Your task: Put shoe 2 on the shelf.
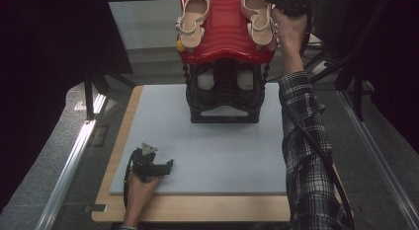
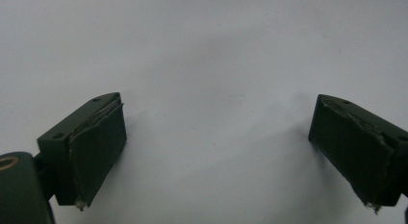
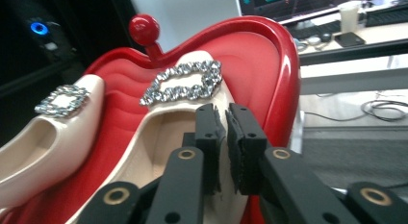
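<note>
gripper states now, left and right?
Left gripper: open, nothing between jaws, above the grey mat.
Right gripper: nearly closed, narrow gap, holding nothing, over the cream shoe.

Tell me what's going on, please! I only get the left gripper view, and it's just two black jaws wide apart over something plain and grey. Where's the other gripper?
Observer: The right gripper is up at the glossy red plastic top shelf of a shoe rack at the table's far end.
Operator: Are there shoes on it?
Observer: Yes, a left-hand cream shoe and a right-hand cream shoe, each with a sparkly square buckle.
Operator: Is it grabbing one?
Observer: I see no grip. Its jaws hang over the right-hand cream shoe, almost together, with a thin gap and nothing in it.
</note>
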Tool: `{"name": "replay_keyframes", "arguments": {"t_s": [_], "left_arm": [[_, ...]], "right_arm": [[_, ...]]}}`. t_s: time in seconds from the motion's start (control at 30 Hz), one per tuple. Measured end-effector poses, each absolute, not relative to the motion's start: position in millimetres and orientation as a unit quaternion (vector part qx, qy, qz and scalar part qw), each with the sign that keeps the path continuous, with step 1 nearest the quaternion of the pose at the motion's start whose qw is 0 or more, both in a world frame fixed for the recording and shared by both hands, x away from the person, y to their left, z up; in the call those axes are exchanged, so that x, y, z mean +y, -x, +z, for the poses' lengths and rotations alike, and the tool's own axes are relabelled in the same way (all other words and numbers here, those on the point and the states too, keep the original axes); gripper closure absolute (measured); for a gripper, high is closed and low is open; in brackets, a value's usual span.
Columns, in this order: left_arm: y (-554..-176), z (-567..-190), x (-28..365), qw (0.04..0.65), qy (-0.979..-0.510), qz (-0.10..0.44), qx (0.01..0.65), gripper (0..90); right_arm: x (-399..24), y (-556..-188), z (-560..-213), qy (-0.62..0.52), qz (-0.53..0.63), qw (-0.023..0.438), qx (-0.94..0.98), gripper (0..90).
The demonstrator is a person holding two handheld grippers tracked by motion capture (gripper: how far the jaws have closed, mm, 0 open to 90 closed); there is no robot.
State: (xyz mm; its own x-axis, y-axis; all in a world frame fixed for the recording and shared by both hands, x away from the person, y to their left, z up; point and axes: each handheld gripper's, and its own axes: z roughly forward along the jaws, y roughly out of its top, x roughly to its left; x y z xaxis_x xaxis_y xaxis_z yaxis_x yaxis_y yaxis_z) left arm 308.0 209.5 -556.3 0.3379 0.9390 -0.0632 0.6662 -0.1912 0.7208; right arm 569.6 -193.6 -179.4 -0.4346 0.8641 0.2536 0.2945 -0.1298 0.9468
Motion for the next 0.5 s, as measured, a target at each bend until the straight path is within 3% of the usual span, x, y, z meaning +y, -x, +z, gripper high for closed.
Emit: {"name": "replay_keyframes", "arguments": {"t_s": [0.1,0.3,0.5], "left_arm": [[-308,-556,210,0.337,-0.745,0.203,0.538,5.9],[-308,-556,209,0.338,-0.744,0.202,0.539,5.9],[-308,-556,209,0.338,-0.745,0.203,0.539,5.9]], "right_arm": [[-197,-568,-179,-0.457,0.597,0.241,0.613,68.5],[-206,-561,-180,-0.444,0.592,0.279,0.613,47.5],[-221,-558,-187,-0.447,0.578,0.300,0.614,35.3]]}}
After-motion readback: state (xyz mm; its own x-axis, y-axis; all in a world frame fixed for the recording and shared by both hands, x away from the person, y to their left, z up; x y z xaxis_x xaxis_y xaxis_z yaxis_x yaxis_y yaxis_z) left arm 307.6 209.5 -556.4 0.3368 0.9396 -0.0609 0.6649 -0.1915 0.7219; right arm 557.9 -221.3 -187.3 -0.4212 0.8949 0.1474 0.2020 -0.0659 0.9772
